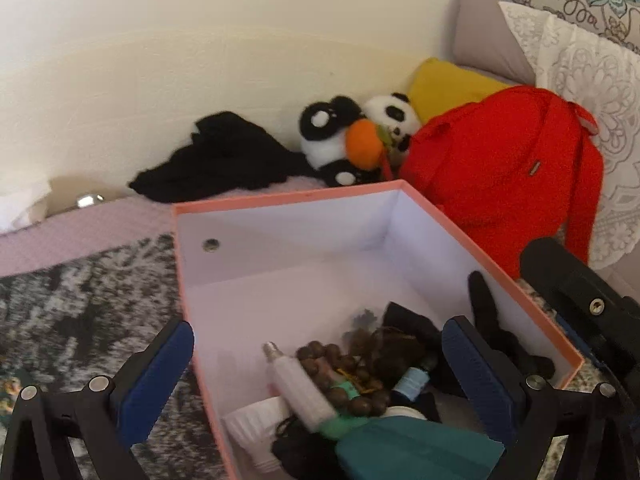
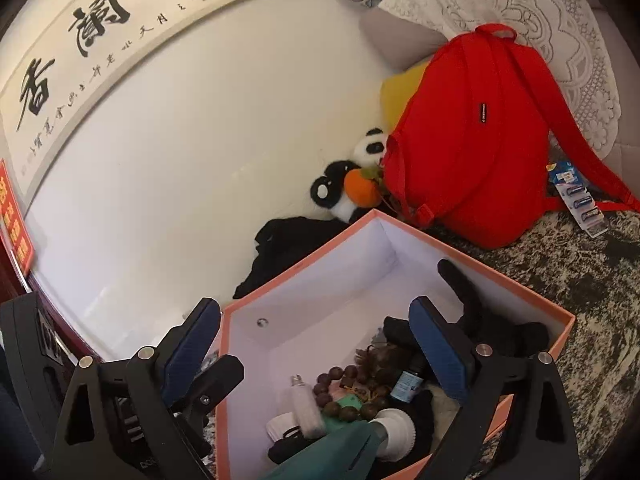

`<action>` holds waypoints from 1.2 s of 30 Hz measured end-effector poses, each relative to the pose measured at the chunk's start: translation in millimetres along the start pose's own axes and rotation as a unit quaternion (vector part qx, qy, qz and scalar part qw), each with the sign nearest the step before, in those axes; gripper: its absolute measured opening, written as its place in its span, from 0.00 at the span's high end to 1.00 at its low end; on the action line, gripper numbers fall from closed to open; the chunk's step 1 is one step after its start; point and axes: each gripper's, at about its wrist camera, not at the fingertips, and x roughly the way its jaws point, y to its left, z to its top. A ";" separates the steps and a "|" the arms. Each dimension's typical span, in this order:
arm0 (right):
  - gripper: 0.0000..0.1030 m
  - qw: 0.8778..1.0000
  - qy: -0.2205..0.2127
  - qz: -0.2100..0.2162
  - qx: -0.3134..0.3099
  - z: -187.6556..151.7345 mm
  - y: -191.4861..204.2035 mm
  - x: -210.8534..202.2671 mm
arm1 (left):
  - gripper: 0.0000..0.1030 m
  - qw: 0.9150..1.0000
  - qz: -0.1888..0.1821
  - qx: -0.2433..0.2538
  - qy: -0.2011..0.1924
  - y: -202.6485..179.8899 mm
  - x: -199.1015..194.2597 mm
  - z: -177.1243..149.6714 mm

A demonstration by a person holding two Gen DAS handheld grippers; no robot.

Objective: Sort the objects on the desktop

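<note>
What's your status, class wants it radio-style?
Left gripper and right gripper open, empty, over pink box. Beads, small bottles inside. Battery pack outside. Nothing blocking.

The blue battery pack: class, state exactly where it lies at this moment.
In the right wrist view, the blue battery pack lies on the mottled cover at far right, beside the red backpack and across its strap.

An open box (image 1: 280,216) with pink outer walls and a white inside stands upright on a mottled grey cover. In its near end lie a pale bulb (image 1: 298,390) on its side, a string of brown beads (image 1: 344,376) beside it, a small blue-labelled bottle (image 1: 412,382), black gloves (image 1: 492,320) against the right wall, a white cup (image 2: 394,432) and teal cloth (image 1: 416,456).
</note>
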 end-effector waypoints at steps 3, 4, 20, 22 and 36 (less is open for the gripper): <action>0.05 1.000 -0.009 0.009 -0.005 -1.4 7.7 -6.8 | 0.01 1.000 0.024 0.005 -0.017 4.6 -18.6 2.7; 0.05 1.000 -0.014 0.014 -0.006 -1.6 10.2 -9.4 | 0.01 0.999 0.032 0.005 -0.024 6.6 -26.0 3.7; 0.04 0.993 0.013 0.114 0.009 -42.9 75.2 -27.8 | 0.01 0.966 0.241 -0.008 -0.095 56.5 -188.6 -69.9; 0.04 0.991 0.024 0.132 0.007 -55.5 94.9 -27.0 | 0.01 0.960 0.267 -0.039 -0.077 74.5 -205.7 -92.5; 0.00 0.965 0.014 0.117 -0.236 -149.2 216.8 -13.2 | 0.01 0.914 0.362 -0.168 -0.070 198.6 -192.4 -143.3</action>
